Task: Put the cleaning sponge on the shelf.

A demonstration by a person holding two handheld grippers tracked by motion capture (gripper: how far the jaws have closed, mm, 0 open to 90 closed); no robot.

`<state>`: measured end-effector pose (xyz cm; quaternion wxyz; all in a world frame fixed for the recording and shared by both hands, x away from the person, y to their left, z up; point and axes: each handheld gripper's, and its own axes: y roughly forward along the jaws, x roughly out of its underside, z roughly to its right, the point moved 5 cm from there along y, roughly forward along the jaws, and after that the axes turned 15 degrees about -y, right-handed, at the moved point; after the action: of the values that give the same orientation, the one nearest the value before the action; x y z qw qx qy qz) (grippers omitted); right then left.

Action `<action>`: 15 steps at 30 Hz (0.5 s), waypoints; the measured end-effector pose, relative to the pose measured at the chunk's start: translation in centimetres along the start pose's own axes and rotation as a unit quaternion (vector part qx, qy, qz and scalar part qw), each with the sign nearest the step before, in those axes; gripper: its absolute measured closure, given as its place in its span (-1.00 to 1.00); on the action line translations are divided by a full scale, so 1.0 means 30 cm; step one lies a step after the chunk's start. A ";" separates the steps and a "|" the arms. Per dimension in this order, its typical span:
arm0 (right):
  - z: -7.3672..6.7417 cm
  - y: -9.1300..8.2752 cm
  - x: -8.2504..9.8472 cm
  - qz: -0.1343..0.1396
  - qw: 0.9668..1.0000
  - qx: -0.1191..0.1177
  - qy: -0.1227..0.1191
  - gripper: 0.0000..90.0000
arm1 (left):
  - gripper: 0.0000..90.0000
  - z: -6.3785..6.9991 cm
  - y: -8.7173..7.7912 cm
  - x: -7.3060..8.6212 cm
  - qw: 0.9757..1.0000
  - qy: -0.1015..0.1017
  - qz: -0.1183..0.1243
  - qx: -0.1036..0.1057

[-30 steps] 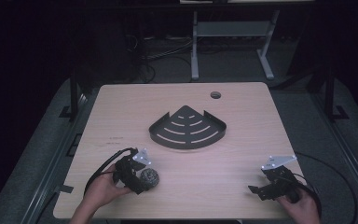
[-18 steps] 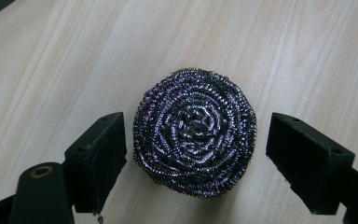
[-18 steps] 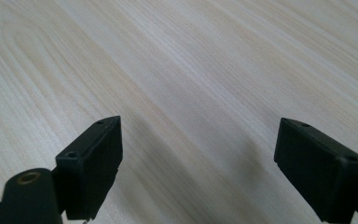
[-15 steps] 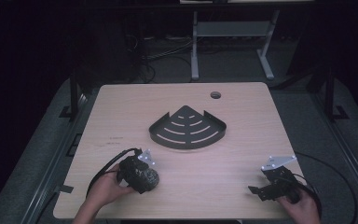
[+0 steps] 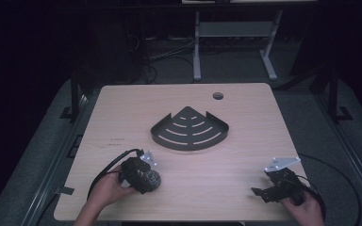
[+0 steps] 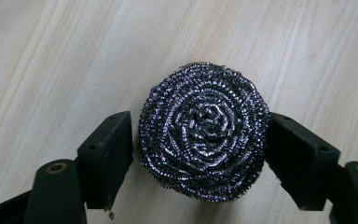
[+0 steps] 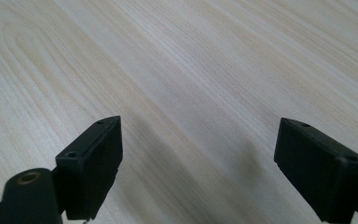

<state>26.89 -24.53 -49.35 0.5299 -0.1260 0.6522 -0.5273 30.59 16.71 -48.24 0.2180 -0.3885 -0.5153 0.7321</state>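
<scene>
A dim room surrounds a pale wooden table (image 5: 122,113), with a metal frame stand and loose cables on the dark floor at the top of the frame.

At the lower left of the high view, a person's hand holds the left gripper (image 5: 143,173) low over the tabletop, its cable looping back toward the wrist. In the left gripper view, its two black jaws sit on either side of a round steel wool scourer (image 6: 204,130), a tightly coiled, shiny metal pad lying flat on the wood. The right jaw touches the pad's edge; the left jaw is at or just beside the opposite edge, so the jaws bracket the pad, but whether they are squeezing it cannot be told. The placement suggests a grasp across the pad's widest part, where springy wire gives the jaws something to bite.

At the lower right of the high view, the other hand holds the right gripper (image 5: 271,190) close to the table. In the right gripper view its jaws are spread wide apart over bare wood, holding nothing, apparently parked out of the way.

In the middle of the table sits a black, fan-shaped corner rack (image 5: 189,129) with curved slots, well apart from both grippers. Beyond it, near the table's far edge, is a small round hole (image 5: 218,96).
</scene>
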 end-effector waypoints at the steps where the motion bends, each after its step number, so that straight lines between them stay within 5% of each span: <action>1: 0.000 0.000 0.000 0.000 1.000 0.000 0.000 -0.67 | -0.40 0.000 0.002 0.000 1.000 0.001 -0.001 0.000; 15: -0.002 0.001 -0.003 0.000 1.000 -0.002 0.000 -0.67 | -0.27 -0.001 0.002 0.000 1.000 0.000 -0.004 0.000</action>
<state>26.89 -24.42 -49.32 0.5297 -0.1264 0.6533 -0.5259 30.64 16.71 -48.30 0.2212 -0.3865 -0.5167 0.7312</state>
